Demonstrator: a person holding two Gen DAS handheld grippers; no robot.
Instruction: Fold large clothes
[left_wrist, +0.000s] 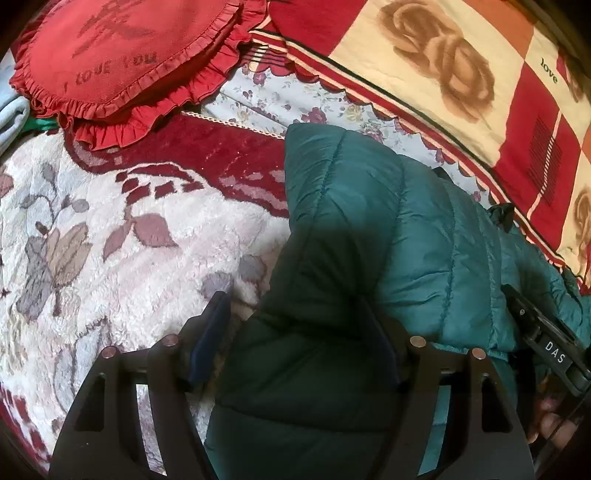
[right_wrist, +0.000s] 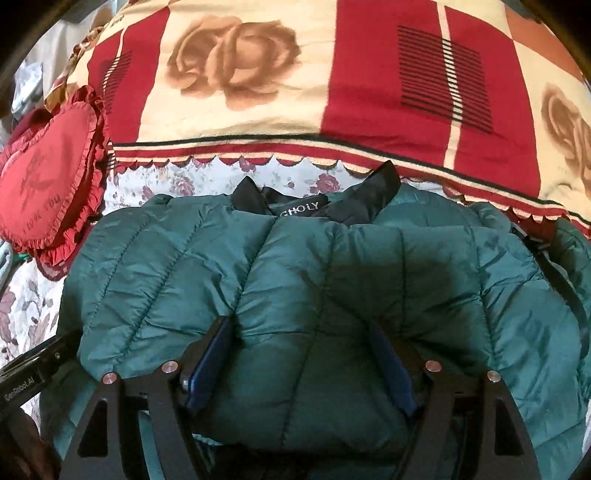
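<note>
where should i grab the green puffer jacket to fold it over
Grip the green puffer jacket at its near, bottom edge, coming in low from the near side. The padding bunches thickly there, and the collar lies at the far end, so the hem can be carried up toward it. Both grippers already straddle that edge.

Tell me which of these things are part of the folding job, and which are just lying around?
Part of the job:
green puffer jacket
left tool
right tool

Just lying about:
red heart cushion
rose-patterned blanket
fluffy floral blanket
</note>
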